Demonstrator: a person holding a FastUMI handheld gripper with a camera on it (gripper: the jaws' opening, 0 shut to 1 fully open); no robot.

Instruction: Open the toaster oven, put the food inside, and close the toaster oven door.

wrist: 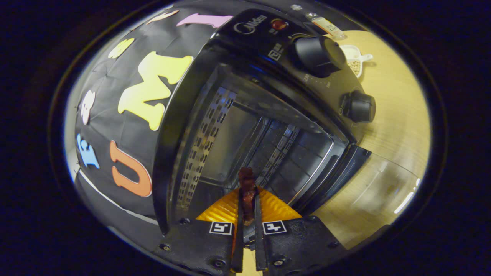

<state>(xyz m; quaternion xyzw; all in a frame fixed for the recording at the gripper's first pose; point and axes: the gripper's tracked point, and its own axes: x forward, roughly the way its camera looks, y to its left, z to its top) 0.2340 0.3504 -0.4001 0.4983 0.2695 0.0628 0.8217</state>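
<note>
Gripper (247,218) is rolled to one side, so the toaster oven (245,115) and tabletop (399,126) appear tilted. It points straight into the open oven cavity. Fingers are closed to a narrow slot and grip one piece of food (247,191), a dark reddish strip clamped between both of them. The strip stands up past the fingertips, its far end at the mouth of the cavity, ahead of the inner floor.

Oven door (379,188) is swung fully down, its glass pane lying out over the tabletop on the right of the fingers. Inside: perforated side wall on the left, ribbed rack guides at the far side.

Count:
- toaster oven: 1
- knobs on the control panel: 2, a large knob (316,55) and a smaller knob (358,106) below it
- red indicator lamp (279,24): 1
- food piece: 1
- small white dish (355,59) with pale round bits, beyond the oven on the tabletop: 1

Writing: brand name "Midea" printed on the control panel beside the lamp. Other panel markings too small to read.
</note>
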